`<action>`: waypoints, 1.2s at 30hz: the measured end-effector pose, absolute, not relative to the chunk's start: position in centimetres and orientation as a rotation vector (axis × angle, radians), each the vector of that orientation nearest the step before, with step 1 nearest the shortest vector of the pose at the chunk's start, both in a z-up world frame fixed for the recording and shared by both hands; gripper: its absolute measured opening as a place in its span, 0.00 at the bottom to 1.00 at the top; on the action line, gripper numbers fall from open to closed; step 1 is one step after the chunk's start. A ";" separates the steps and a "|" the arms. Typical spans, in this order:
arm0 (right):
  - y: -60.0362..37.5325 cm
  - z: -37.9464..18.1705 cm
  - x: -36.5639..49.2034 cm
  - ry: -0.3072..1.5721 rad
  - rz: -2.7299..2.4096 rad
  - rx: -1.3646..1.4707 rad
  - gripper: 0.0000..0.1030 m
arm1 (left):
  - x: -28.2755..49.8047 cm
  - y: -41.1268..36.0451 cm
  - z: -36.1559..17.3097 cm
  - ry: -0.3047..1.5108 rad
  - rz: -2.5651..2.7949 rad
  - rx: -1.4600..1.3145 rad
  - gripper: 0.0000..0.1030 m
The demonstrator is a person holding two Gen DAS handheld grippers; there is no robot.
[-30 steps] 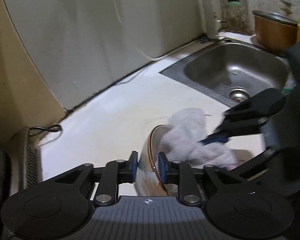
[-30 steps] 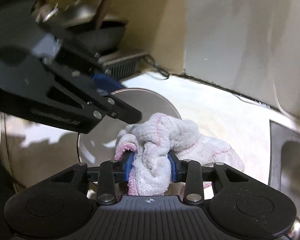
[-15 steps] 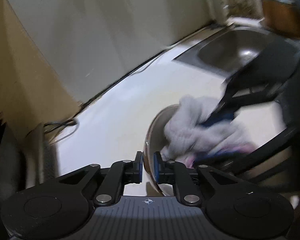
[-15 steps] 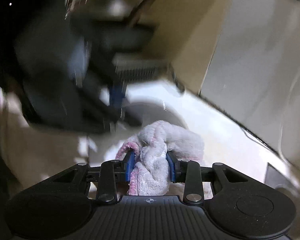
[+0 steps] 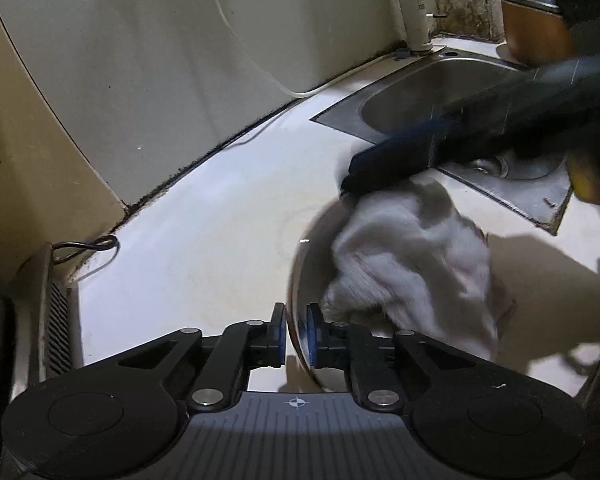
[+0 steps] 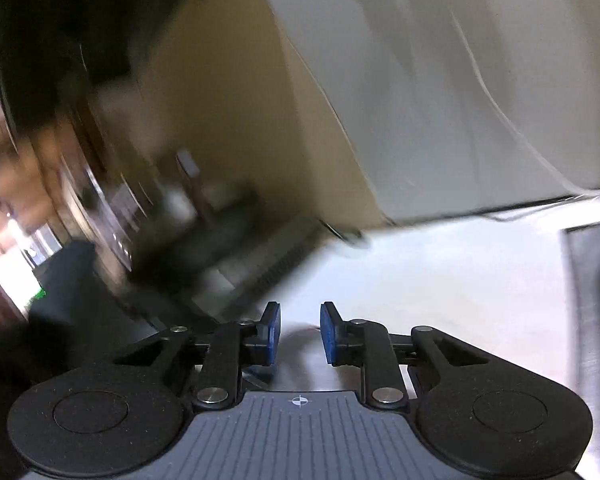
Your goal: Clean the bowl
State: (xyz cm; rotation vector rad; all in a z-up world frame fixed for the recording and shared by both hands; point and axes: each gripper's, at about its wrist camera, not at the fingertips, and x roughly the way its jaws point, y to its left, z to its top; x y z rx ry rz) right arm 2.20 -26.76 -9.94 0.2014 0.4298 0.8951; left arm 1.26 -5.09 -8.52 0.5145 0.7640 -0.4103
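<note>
both wrist views look close along the counter [image 5: 220,216], facing opposite ways.

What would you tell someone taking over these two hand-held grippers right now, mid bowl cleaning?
Left gripper: shut on the rim of the bowl, holding it tipped above the counter.
Right gripper: jaws closing, nothing between them, one finger just above the cloth.
Cloth: bunched inside the bowl, near the sink.
Done: cannot tell how clean the bowl is.
Left: probably grip the cloth, finish wiping, set the bowl down.
</note>
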 end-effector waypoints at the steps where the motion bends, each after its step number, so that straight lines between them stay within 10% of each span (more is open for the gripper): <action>1: -26.4 -10.0 1.7 0.410 0.899 0.135 0.28 | 1.2 -5.2 -8.6 0.766 -0.412 0.512 0.11; 7: -25.7 -9.4 -1.8 0.372 0.957 -0.076 0.83 | 1.2 -4.9 -8.5 0.774 -0.410 0.466 0.11; 14: -22.3 -12.8 -4.5 0.277 0.870 -0.350 0.85 | 1.5 -4.0 -8.2 0.774 -0.409 0.407 0.15; 23: -17.2 -17.5 -5.2 0.037 0.582 -0.909 0.53 | 2.7 -3.1 -8.4 0.778 -0.370 0.307 0.19; 36: -21.4 -14.2 -5.8 0.232 0.875 -0.556 0.59 | 3.1 -3.1 -8.6 0.805 -0.376 0.230 0.18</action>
